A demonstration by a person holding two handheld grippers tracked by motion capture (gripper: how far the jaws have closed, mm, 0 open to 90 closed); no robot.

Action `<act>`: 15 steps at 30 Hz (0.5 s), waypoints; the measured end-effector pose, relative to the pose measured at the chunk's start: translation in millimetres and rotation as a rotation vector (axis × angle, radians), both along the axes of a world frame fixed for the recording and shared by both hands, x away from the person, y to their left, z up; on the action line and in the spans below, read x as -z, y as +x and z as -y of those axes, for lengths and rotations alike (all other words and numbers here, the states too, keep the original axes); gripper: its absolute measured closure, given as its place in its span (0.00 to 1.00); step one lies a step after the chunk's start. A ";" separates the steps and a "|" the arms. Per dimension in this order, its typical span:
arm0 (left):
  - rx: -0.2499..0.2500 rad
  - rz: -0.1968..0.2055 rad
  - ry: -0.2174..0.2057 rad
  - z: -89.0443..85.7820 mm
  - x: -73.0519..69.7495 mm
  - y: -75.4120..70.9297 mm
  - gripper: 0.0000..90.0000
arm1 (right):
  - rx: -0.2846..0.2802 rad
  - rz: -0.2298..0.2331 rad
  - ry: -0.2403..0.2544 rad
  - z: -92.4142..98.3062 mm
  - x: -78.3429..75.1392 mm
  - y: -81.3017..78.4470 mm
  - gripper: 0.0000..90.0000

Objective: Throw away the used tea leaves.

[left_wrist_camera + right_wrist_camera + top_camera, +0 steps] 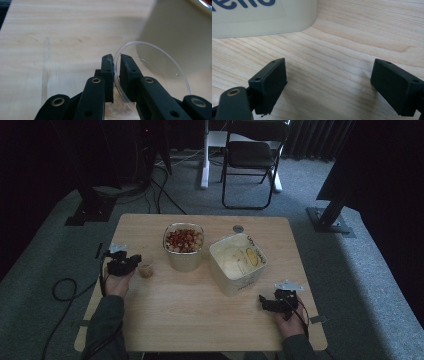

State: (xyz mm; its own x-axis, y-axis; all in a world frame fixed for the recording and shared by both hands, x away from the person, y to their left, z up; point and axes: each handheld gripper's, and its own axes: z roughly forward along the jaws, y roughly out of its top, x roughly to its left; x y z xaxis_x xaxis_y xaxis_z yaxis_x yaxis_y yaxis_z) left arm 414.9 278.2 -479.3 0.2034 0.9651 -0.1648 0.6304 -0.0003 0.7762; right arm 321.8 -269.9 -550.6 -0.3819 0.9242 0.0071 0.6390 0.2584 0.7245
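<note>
A small clear plastic cup (145,269) stands at the table's left, just left of a round cream tub (183,245) that holds red and pale pieces. My left gripper (131,261) is shut on the cup's near wall. In the left gripper view one pad sits inside the cup (160,75) and one outside, with my left gripper (117,58) pinching the rim beside the tub (180,27). My right gripper (262,301) rests low at the front right, pointing left. Its jaws stand wide apart over bare wood, so my right gripper (329,72) is open.
A square white container (238,261) with a yellow-and-white print sits right of the tub; its rounded corner (262,17) lies just ahead of the right jaws. A small grey disc (238,228) lies near the table's (200,320) far edge. A folding chair (252,155) stands beyond.
</note>
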 end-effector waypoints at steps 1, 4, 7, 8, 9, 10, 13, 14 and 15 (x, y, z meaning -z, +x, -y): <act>-0.007 0.003 0.007 0.6 -0.4 7.5 0.91 | 0.001 -0.001 0.001 -0.1 0.0 0.0 0.14; -0.039 0.008 0.003 -1.0 -3.3 25.9 0.91 | 0.000 0.000 0.001 0.0 0.0 0.0 0.14; -0.072 0.001 -0.004 -3.8 -4.2 37.4 0.91 | 0.000 0.000 0.000 0.0 0.0 0.0 0.14; -0.089 -0.005 -0.011 -4.5 -3.3 39.8 0.91 | 0.000 0.000 0.000 0.0 0.0 0.0 0.14; -0.099 -0.011 -0.016 -5.8 -2.5 41.3 0.91 | 0.000 0.000 0.000 0.0 0.0 0.0 0.14; -0.103 -0.012 -0.031 -7.0 -2.1 41.9 0.90 | 0.000 0.000 0.000 0.0 0.0 0.0 0.14; -0.082 -0.004 -0.072 -9.5 -2.2 41.5 0.81 | 0.000 0.000 0.000 0.0 0.0 0.0 0.14; -0.068 -0.004 -0.084 -10.0 -2.7 41.5 0.78 | 0.000 0.000 0.000 0.0 0.0 0.0 0.14; -0.061 -0.001 -0.090 -9.8 -3.7 41.1 0.73 | 0.000 0.000 0.000 0.0 0.0 0.0 0.14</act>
State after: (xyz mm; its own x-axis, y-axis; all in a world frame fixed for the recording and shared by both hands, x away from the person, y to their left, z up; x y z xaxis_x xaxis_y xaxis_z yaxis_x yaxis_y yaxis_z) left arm 456.0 288.0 -475.6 0.1446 0.9571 -0.2513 0.6277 0.1076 0.7710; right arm 321.8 -269.9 -550.6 -0.3821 0.9241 0.0069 0.6388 0.2587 0.7246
